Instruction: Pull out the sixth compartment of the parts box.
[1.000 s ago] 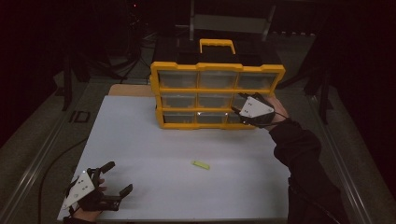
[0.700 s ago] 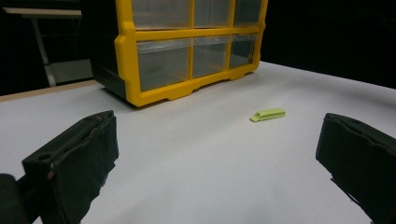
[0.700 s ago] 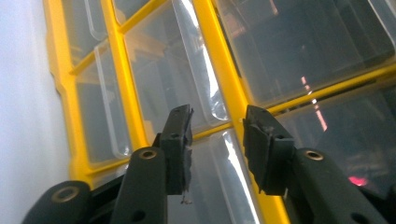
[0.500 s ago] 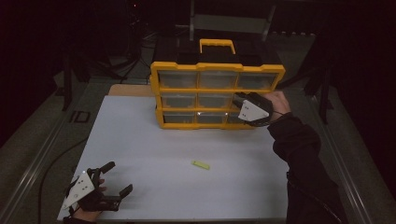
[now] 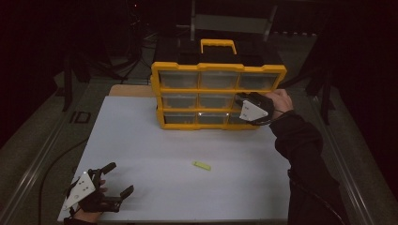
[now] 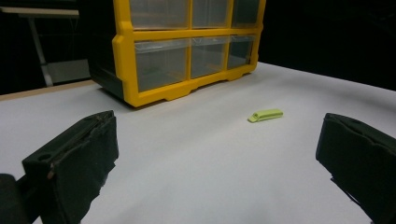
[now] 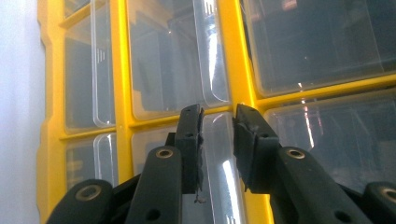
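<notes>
A dark, dimly lit room is seen, with the light falling mostly on the flat white rectangular desk top (image 5: 141,140). A strip of bare light-brown wooden board (image 5: 126,90) is exposed at the far left edge of the white surface. The desk is flanked on both sides by grey metal rails (image 5: 33,164). Behind it, a pale grey metal frame with upright posts (image 5: 230,21) is made out against black surroundings. A grey floor (image 5: 28,126) is visible at the left.
</notes>
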The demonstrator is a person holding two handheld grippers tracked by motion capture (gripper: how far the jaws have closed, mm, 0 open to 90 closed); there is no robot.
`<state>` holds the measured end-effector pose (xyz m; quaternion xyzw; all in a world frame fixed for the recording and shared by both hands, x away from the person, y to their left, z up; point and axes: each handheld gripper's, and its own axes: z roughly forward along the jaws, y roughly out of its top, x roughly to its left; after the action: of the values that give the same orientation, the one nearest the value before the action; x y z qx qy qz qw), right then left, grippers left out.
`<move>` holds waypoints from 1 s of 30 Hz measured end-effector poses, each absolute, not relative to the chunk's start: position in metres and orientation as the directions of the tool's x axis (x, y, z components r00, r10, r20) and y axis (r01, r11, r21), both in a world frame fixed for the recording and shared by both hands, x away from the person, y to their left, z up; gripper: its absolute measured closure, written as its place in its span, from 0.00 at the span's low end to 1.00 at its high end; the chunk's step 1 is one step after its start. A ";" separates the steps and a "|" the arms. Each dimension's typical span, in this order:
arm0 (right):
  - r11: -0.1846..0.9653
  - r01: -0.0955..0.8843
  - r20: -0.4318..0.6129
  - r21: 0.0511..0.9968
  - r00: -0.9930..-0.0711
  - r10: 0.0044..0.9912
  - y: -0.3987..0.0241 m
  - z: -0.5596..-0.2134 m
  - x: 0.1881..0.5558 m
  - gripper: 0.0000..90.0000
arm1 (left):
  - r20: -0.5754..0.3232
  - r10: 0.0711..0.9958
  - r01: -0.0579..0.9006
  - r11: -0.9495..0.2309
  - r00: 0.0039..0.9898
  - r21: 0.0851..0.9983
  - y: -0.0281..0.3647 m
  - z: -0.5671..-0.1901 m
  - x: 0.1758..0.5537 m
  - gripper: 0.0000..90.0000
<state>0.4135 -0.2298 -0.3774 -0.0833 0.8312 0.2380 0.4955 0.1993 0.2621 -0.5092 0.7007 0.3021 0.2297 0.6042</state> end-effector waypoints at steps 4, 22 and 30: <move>0.879 -0.387 -0.869 0.279 -0.491 0.059 -0.229 -0.376 0.414 0.80 | -0.041 0.700 0.145 -0.090 0.713 0.985 0.262 -0.509 0.199 0.00; 0.884 -0.396 -0.878 0.249 -0.477 0.034 -0.230 -0.376 0.414 0.83 | -0.037 0.696 0.144 -0.096 0.718 0.985 0.261 -0.509 0.199 0.00; 0.883 -0.399 -0.880 0.246 -0.475 0.031 -0.231 -0.376 0.414 0.83 | -0.032 0.693 0.140 -0.100 0.720 0.985 0.261 -0.509 0.198 0.00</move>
<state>0.4142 -0.2314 -0.3761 -0.1107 0.8315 0.2145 0.5003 0.1980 0.2611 -0.5090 0.7050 0.2955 0.2297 0.6024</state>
